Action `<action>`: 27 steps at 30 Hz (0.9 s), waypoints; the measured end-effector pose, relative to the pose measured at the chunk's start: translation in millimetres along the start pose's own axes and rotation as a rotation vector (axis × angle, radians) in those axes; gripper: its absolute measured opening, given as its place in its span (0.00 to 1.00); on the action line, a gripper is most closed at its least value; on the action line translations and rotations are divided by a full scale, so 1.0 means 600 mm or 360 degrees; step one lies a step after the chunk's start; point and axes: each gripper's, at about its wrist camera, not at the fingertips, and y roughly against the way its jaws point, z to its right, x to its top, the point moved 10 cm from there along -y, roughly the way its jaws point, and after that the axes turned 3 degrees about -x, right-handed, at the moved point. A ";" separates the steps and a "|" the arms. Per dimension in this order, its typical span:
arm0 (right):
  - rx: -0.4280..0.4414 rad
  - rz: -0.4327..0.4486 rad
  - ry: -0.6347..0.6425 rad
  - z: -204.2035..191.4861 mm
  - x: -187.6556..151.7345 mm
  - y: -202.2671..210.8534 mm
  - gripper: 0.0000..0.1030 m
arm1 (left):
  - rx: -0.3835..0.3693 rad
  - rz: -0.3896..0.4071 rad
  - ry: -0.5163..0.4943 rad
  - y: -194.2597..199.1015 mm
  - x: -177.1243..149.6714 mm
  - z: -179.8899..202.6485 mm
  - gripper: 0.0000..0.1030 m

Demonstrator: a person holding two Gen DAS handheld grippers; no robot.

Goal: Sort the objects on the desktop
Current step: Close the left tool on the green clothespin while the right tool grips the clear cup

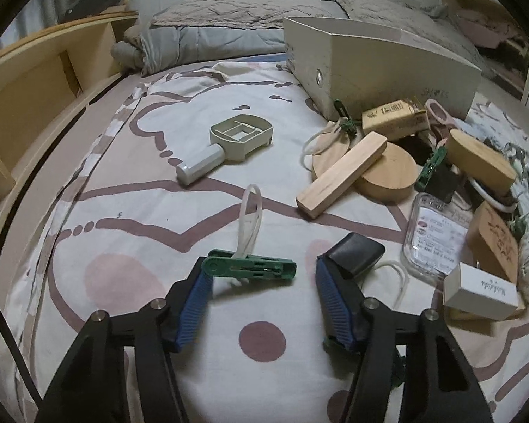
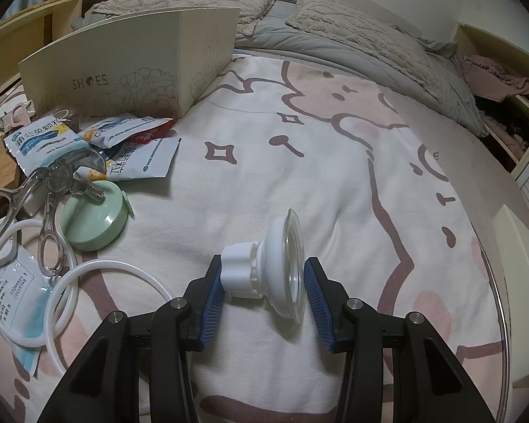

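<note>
In the left wrist view my left gripper (image 1: 262, 275) is open over the bedsheet. A green clip (image 1: 250, 267) lies between its fingertips, touching the left pad, with a white loop (image 1: 251, 222) attached. A black case (image 1: 355, 254) lies by the right pad. In the right wrist view my right gripper (image 2: 262, 282) has its pads on both sides of a white suction-cup holder (image 2: 271, 271): the left pad touches the knob, the right pad sits at the clear cup's rim.
A cream shoe box (image 1: 381, 67) (image 2: 130, 70) stands behind. Wooden blocks (image 1: 342, 172), a beige soap dish (image 1: 229, 141), a clear box (image 1: 433, 236) and a white box (image 1: 479, 292) lie right. Sachets (image 2: 137, 155), scissors (image 2: 49, 208), green round tin (image 2: 95, 218), white rings (image 2: 63, 289).
</note>
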 end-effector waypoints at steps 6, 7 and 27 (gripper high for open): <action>0.0001 -0.0001 -0.0001 0.000 0.000 0.000 0.45 | 0.0041 -0.0021 0.0030 -0.006 -0.002 -0.010 0.56; 0.0002 -0.0001 -0.0002 0.000 0.000 0.000 0.45 | 0.0043 -0.0020 0.0039 -0.007 -0.003 -0.012 0.55; 0.0011 0.0016 -0.0015 0.001 0.002 -0.002 0.44 | 0.0065 -0.0006 0.0108 -0.004 -0.001 -0.027 0.25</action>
